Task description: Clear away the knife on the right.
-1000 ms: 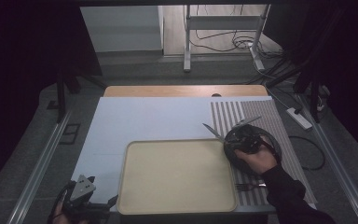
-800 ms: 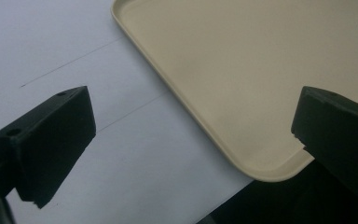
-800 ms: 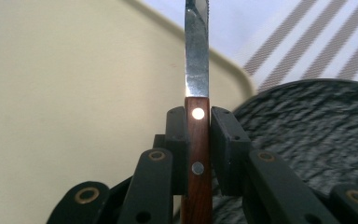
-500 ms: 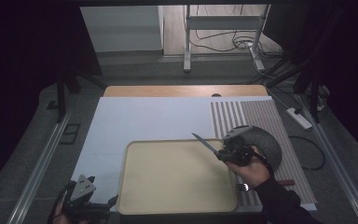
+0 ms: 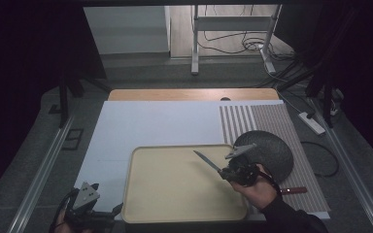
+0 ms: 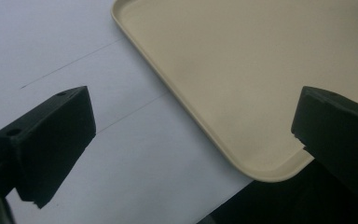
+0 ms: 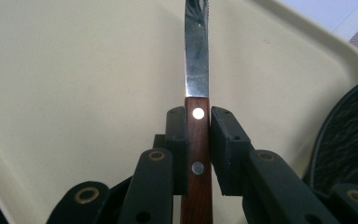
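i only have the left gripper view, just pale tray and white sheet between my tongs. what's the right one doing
Observer: The right tongs are shut on the brown wooden handle of a steel-bladed knife.
Operator: where's the blade
Observer: Over the cream plastic tray, tip pointing toward the far left in the high view.
Operator: anything else out there
Observer: A dark round plate sits on the striped mat, right of the tray.
Operator: any other cutlery
Observer: Something with a brown handle lies near the plate's near edge; its type is unclear.
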Demonstrator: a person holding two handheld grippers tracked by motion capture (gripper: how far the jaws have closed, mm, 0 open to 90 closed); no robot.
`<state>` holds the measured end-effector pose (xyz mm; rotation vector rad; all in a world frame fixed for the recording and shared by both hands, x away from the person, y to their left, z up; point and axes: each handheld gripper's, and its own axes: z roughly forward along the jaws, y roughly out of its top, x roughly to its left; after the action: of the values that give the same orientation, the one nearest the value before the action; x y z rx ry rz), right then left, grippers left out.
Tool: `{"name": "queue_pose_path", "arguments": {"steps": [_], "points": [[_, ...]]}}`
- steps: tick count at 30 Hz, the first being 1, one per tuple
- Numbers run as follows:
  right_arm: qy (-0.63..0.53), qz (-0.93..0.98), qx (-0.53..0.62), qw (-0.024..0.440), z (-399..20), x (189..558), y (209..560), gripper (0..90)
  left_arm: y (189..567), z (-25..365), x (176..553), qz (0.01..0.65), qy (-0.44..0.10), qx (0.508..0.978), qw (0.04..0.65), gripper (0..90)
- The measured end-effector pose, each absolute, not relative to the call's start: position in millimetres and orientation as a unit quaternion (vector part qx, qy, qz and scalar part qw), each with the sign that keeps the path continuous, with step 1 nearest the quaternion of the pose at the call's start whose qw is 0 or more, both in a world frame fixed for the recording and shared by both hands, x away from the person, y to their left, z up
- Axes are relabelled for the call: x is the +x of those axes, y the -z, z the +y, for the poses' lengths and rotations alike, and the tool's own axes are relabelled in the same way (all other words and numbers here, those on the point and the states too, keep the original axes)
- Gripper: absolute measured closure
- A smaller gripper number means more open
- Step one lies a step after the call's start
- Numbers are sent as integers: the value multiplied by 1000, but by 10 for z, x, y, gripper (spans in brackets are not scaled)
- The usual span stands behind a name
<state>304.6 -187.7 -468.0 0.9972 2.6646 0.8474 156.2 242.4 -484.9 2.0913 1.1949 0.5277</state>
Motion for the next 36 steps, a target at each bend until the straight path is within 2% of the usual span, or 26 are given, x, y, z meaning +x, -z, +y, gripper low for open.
{"name": "queue_pose_path", "arguments": {"steps": [25,26,27,28,32,35,36], "points": [[-218,919,319,75,-1746,2987,5020,767,4851,2419,1565,455,-202,801,331,0],[-220,918,321,75,-1754,2990,5002,672,4851,2419,1565,455,-202,801,331,0],[-220,918,321,75,-1754,2990,5002,672,4851,2420,1565,455,-202,801,331,0],[-227,917,318,80,-1767,2999,4961,597,4850,2420,1565,456,-202,801,331,0],[-243,915,310,86,-1777,3015,4876,554,4851,2417,1567,455,-202,802,330,0],[-257,913,305,89,-1762,3028,4814,583,4852,2414,1568,455,-203,802,329,0],[-258,918,290,85,-1734,3038,4800,688,4852,2412,1568,455,-203,802,329,0]]}}
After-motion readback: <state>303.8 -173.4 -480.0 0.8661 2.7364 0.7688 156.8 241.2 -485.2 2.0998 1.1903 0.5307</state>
